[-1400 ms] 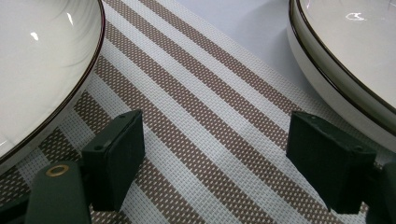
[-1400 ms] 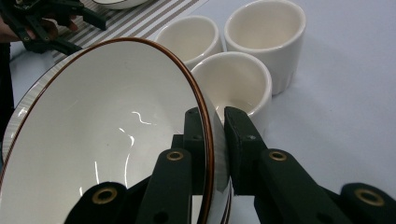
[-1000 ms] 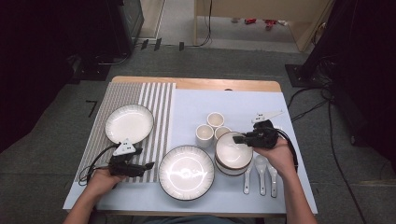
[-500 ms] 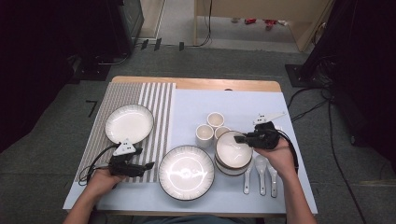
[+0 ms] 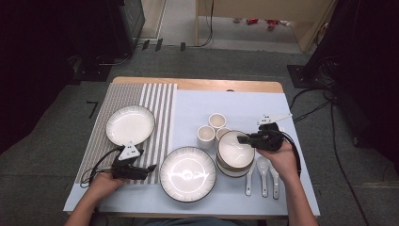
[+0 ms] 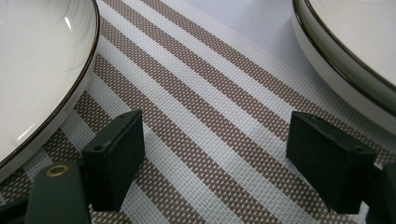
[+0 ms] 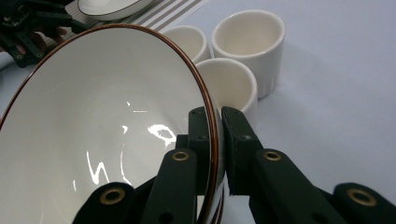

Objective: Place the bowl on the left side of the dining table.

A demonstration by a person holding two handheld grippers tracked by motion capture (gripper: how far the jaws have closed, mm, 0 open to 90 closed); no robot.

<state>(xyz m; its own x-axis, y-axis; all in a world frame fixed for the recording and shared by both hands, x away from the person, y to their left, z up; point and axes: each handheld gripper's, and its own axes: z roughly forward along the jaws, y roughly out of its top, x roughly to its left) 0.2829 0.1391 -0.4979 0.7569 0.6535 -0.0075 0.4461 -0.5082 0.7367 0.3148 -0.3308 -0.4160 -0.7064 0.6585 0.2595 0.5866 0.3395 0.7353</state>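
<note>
My right gripper [image 5: 244, 139] is shut on the right rim of a white bowl with a brown edge [image 5: 234, 149], the top one of a small stack. In the right gripper view the two pads [image 7: 236, 140] pinch that rim between them, one inside the bowl [image 7: 107, 126] and one outside, with my right gripper [image 7: 215, 126] over the rim. My left gripper [image 5: 149, 168] lies low on the striped placemat [image 5: 155, 103], open, with nothing between its fingers. The left gripper view has my left gripper [image 6: 217, 149] over bare mat [image 6: 201, 93] between two plates.
Three white cups [image 5: 217, 121] stand just left of and behind the bowl stack. Three white spoons [image 5: 262, 175] lie in front of my right hand. A plate [image 5: 130, 125] rests on the placemat and a larger plate [image 5: 187, 173] on the pale blue cloth [image 5: 244, 101].
</note>
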